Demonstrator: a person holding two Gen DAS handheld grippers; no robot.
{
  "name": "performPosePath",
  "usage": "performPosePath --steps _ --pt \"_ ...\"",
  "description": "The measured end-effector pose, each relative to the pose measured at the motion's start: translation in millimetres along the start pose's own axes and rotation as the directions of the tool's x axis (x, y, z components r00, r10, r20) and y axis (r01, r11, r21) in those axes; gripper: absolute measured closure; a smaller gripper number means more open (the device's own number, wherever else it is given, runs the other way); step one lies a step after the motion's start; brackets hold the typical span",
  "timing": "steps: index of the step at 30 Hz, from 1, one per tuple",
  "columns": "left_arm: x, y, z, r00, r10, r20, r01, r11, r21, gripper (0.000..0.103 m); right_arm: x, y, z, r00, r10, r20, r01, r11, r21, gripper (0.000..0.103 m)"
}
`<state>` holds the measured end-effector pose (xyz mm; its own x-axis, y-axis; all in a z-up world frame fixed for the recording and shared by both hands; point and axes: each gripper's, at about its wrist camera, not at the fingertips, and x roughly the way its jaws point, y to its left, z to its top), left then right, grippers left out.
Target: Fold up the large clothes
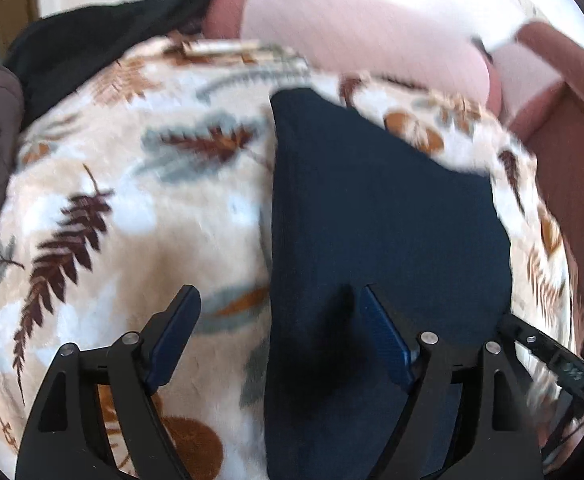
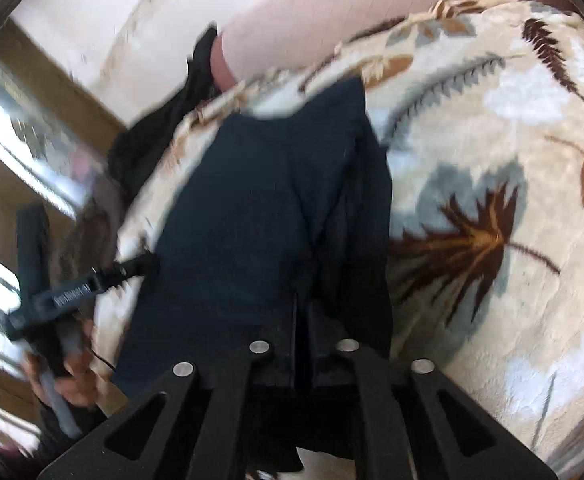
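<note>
A dark navy garment (image 1: 384, 216) lies folded in a long strip on a leaf-patterned blanket (image 1: 131, 208). My left gripper (image 1: 277, 300) is open, hovering just above the garment's near left edge, one finger (image 1: 179, 320) over the blanket, the other over the cloth. In the right wrist view the same garment (image 2: 251, 208) stretches away from me. My right gripper (image 2: 302, 304) is shut on a fold of the navy garment at its near end, lifting that edge. The left gripper's body (image 2: 71, 292) and the hand holding it show at the left.
A black garment (image 1: 91, 44) lies bunched at the blanket's far left. A pink pillow (image 1: 352, 32) lies along the far side. A brown bed frame (image 1: 572, 168) is at the right. A window (image 2: 19, 140) and wooden trim are at the left of the right wrist view.
</note>
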<state>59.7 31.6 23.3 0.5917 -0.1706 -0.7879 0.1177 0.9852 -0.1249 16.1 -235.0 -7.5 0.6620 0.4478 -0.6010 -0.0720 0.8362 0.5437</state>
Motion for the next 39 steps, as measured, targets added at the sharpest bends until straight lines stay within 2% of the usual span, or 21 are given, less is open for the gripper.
performPosePath --steps 1,3,6,8,9,11,15,19,21,22,25,26,29,33,37,39 --pt "1 -2 2 1.000 0.016 0.009 -0.016 1.000 0.005 0.021 -5 1 5 0.999 0.002 0.044 -0.002 1.000 0.001 0.087" --pt "11 -10 4 0.999 0.048 -0.015 -0.047 0.999 0.026 0.021 -11 7 17 0.991 -0.012 0.133 0.015 1.000 -0.018 0.071" --pt "30 -21 4 0.996 0.049 -0.073 -0.045 0.998 0.047 0.021 -3 13 27 0.988 -0.016 0.154 0.023 0.999 -0.043 0.067" --pt "38 -25 4 0.995 0.064 -0.081 -0.059 0.996 0.061 0.020 14 16 30 0.989 -0.080 0.123 0.088 0.994 -0.060 0.068" --pt "39 -25 4 0.994 0.069 -0.079 -0.064 0.996 0.063 0.018 32 12 30 0.985 -0.162 0.066 0.167 0.984 -0.069 0.069" --pt "40 -24 4 0.995 0.063 -0.082 -0.059 0.997 0.055 0.017 55 -2 23 0.977 -0.213 -0.011 0.212 0.976 -0.052 0.067" --pt "40 -23 3 0.995 0.060 -0.084 -0.055 0.997 0.052 0.017 46 -15 27 0.989 -0.147 0.010 0.146 0.988 0.046 0.060" --pt "40 -23 3 0.995 0.059 -0.083 -0.055 0.997 0.050 0.017 19 -2 32 0.976 -0.149 0.159 0.154 0.988 -0.020 0.059" --pt "40 -24 3 0.995 0.061 -0.082 -0.057 0.997 0.051 0.017 17 6 32 0.975 -0.141 0.174 0.152 0.987 -0.051 0.057" --pt "40 -23 3 0.995 0.060 -0.082 -0.056 0.997 0.051 0.017 21 8 32 0.976 -0.146 0.162 0.158 0.985 -0.065 0.057" --pt "40 -23 3 0.995 0.059 -0.084 -0.055 0.997 0.049 0.016 52 6 32 0.968 -0.246 0.049 0.250 0.964 -0.092 0.056" --pt "41 -23 3 0.994 0.057 -0.088 -0.053 0.997 0.050 0.015 57 1 29 0.969 -0.247 0.027 0.248 0.966 -0.078 0.055" --pt "41 -23 3 0.995 0.055 -0.088 -0.051 0.998 0.048 0.015 48 -8 31 0.978 -0.206 0.033 0.206 0.978 -0.010 0.052" --pt "42 -22 2 0.995 0.061 -0.083 -0.056 0.997 0.050 0.014 22 -3 30 0.969 -0.225 0.103 0.229 0.973 -0.030 0.047" --pt "43 -23 2 0.995 0.067 -0.079 -0.063 0.997 0.054 0.013 17 3 21 0.979 -0.187 0.076 0.192 0.979 -0.070 0.046" --pt "44 -23 1 0.994 0.077 -0.075 -0.073 0.996 0.055 0.011 26 6 15 0.977 -0.212 0.014 0.213 0.972 -0.101 0.036"
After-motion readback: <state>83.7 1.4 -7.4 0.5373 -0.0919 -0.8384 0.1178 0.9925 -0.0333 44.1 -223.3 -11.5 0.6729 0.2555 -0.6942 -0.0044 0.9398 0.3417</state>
